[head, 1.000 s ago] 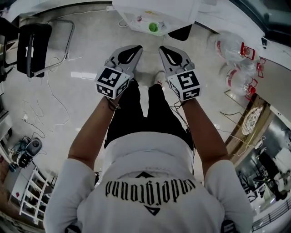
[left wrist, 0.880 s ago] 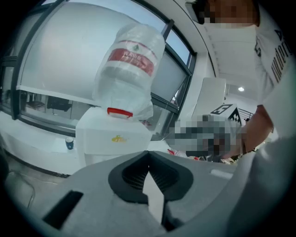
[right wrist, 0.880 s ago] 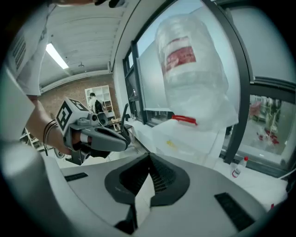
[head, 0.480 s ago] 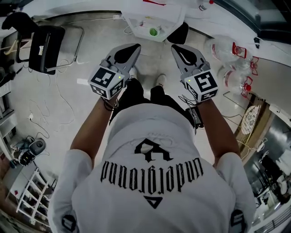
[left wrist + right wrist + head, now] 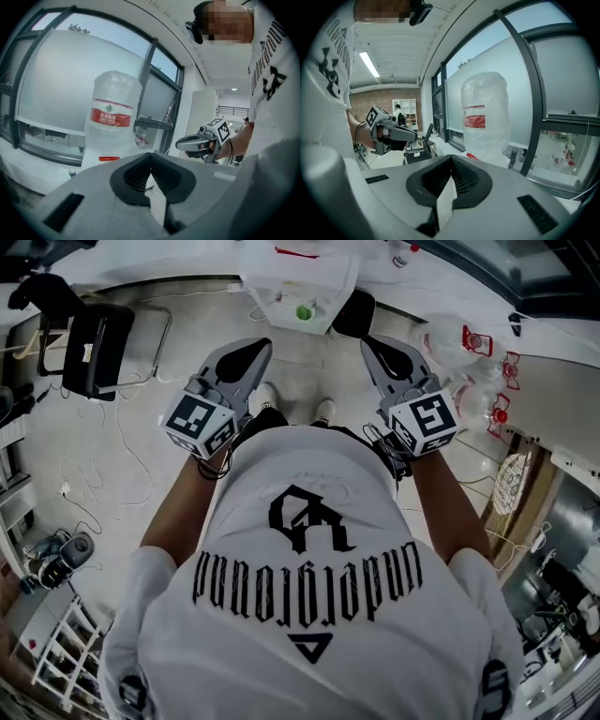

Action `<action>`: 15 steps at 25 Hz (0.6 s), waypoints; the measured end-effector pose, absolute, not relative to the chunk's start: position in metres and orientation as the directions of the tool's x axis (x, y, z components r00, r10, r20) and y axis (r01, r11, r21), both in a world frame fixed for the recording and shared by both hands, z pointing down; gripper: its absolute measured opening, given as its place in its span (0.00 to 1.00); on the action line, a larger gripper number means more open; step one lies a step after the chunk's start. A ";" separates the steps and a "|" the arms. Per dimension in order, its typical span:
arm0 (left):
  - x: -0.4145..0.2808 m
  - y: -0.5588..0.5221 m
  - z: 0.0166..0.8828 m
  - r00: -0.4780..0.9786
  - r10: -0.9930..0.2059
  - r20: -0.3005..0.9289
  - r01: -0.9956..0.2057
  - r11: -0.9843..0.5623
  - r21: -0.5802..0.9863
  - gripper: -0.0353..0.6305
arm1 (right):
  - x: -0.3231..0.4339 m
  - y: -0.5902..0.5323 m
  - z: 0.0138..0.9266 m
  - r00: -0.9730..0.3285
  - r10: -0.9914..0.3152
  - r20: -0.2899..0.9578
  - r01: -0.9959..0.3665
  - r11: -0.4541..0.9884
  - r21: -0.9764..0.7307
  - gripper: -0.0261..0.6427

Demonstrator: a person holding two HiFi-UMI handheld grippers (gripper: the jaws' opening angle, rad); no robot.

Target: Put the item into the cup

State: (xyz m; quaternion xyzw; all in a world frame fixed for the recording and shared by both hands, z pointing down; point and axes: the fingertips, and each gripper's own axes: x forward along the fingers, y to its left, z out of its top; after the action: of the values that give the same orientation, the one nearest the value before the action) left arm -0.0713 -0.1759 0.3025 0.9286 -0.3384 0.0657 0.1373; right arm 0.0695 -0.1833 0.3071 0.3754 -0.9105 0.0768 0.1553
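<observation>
Left gripper (image 5: pixel 151 155) closed, nothing between its jaws. Right gripper (image 5: pixel 451 157) closed too, empty. Head view: person in a white shirt (image 5: pixel 309 596) holds both grippers out in front above the floor (image 5: pixel 141 484), left at 11 o'clock, right at 1 o'clock, well apart. White table (image 5: pixel 274 276) at 12 o'clock, beyond both grippers. A small green thing (image 5: pixel 303 312) sits on it, too small to tell if it is the item or the cup. Clear jugs (image 5: pixel 459 338) at 2 o'clock, black chair (image 5: pixel 94 334) at 10 o'clock.
</observation>
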 end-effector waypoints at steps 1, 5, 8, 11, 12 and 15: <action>-0.071 -0.174 0.297 0.761 -0.614 0.210 -0.648 -0.732 0.208 0.07 | 0.072 -0.181 0.302 -0.669 -0.664 0.334 -0.710 0.704 -0.023 0.06; -0.076 -0.168 0.278 0.749 -0.634 0.191 -0.662 -0.721 0.204 0.07 | 0.081 -0.174 0.287 -0.671 -0.673 0.311 -0.714 0.700 -0.026 0.06; -0.077 -0.168 0.260 0.742 -0.651 0.163 -0.671 -0.712 0.206 0.07 | 0.088 -0.173 0.275 -0.674 -0.681 0.286 -0.715 0.699 -0.024 0.06; -0.074 -0.167 0.238 0.732 -0.668 0.130 -0.681 -0.712 0.174 0.07 | 0.092 -0.174 0.263 -0.682 -0.681 0.266 -0.709 0.705 -0.016 0.06; -0.072 -0.167 0.233 0.729 -0.673 0.123 -0.684 -0.713 0.155 0.07 | 0.093 -0.174 0.259 -0.687 -0.679 0.260 -0.706 0.708 -0.014 0.06; -0.069 -0.169 0.224 0.718 -0.687 0.107 -0.696 -0.706 0.131 0.07 | 0.095 -0.174 0.249 -0.704 -0.667 0.246 -0.689 0.725 -0.005 0.06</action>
State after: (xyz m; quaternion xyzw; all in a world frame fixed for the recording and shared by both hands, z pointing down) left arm -0.0690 -0.1686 0.2239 0.9233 -0.3745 0.0253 0.0811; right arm 0.0947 -0.1737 0.2487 0.3676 -0.9217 0.0482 0.1140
